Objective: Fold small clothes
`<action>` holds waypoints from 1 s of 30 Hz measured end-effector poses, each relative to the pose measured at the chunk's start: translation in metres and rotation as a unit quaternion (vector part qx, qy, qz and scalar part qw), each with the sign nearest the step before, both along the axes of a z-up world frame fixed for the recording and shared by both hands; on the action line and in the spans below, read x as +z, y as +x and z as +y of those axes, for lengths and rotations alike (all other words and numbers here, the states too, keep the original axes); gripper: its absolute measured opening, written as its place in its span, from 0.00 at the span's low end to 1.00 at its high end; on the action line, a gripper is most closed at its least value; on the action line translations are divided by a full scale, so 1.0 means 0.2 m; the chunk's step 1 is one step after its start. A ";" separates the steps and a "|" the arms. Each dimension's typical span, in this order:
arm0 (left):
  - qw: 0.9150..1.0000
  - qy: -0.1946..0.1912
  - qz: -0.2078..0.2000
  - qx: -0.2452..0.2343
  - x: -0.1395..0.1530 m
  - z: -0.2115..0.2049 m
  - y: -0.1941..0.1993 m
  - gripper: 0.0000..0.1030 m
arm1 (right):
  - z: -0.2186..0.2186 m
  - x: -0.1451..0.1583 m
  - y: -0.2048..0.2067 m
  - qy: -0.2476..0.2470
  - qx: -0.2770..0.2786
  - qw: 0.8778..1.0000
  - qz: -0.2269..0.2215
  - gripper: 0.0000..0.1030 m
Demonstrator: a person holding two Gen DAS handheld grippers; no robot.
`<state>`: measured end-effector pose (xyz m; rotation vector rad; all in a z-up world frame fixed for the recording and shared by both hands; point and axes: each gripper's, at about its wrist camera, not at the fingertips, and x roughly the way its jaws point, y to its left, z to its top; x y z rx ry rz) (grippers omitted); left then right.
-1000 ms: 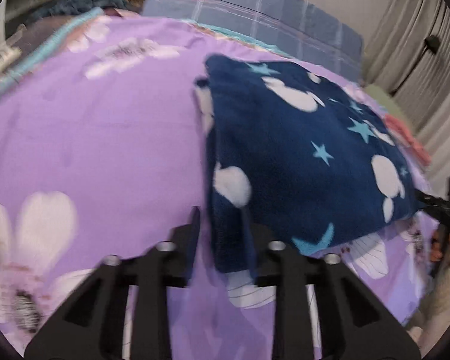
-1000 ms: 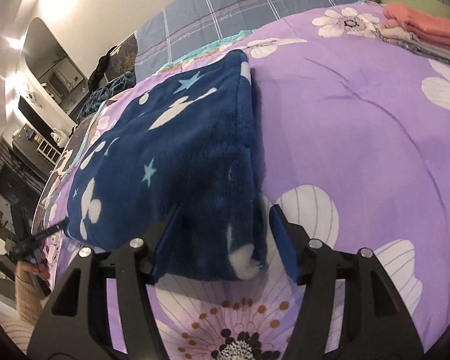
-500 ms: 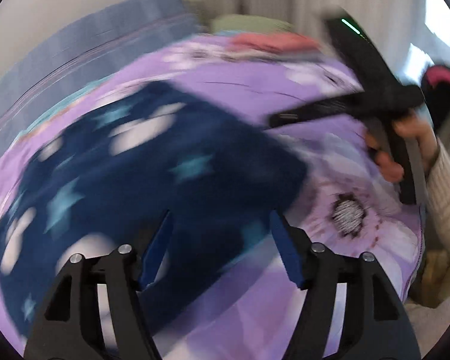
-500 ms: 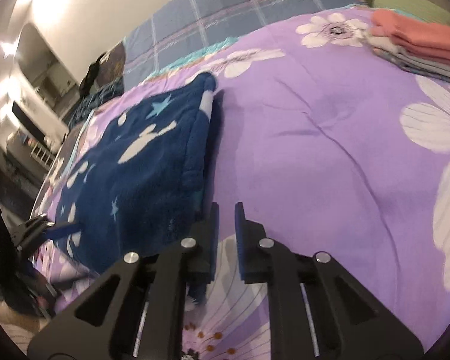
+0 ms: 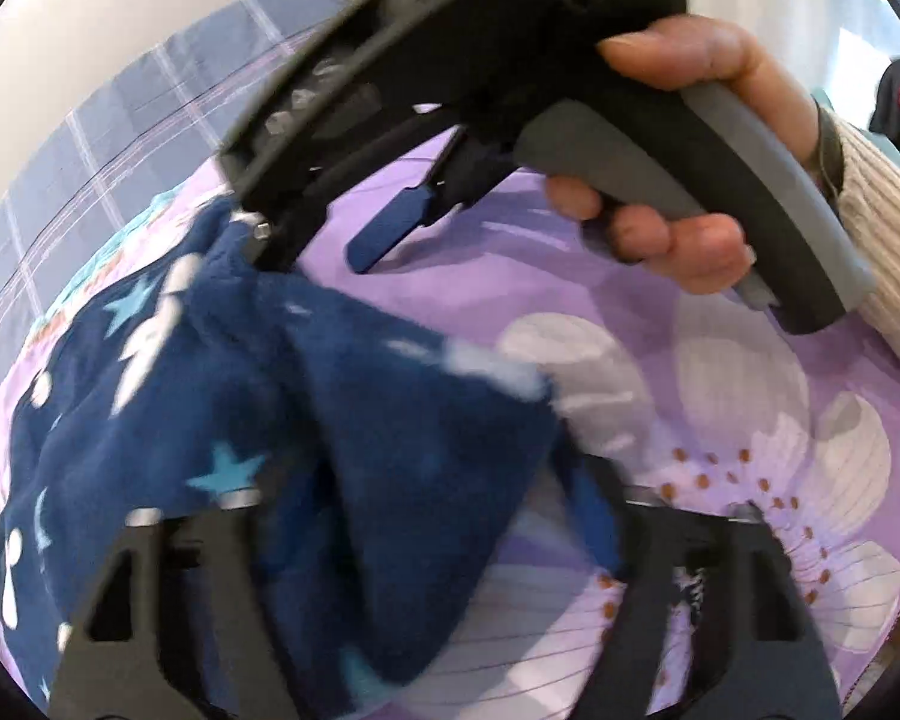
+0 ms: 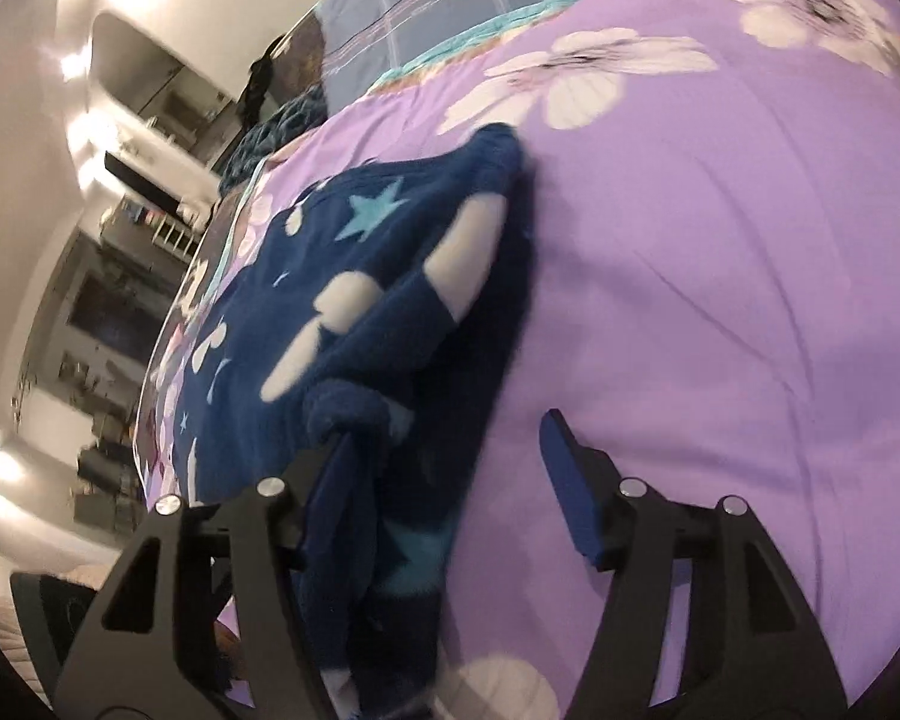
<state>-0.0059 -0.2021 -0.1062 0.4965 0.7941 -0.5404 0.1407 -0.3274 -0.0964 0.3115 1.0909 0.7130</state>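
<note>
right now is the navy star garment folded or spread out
Folded and bunched: the navy garment lies doubled over itself on the purple bedspread, not flat.

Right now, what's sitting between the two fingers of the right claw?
In the right wrist view, the navy star-print garment fills the left part of the right claw gap; the rest shows bare purple bedspread.

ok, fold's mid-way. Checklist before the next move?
1. Right gripper released: ok. Its jaws have just been opening and stand open; fleece is bunched at one finger, and the other pad is bare.
2. Left gripper gripping the navy garment: cannot tell. Its jaws have just been closing with fleece between them; blur hides pad contact.
3. Garment lying flat on the quilt: not ok, the near edge is rumpled.
4. Grippers apart: not ok. The right gripper and the hand loom close in the left wrist view.
</note>
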 end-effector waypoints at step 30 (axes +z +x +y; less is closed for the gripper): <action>0.995 -0.085 0.051 -0.008 0.02 0.16 0.04 0.19 | -0.13 -0.03 0.20 0.057 -0.012 0.997 0.057 0.41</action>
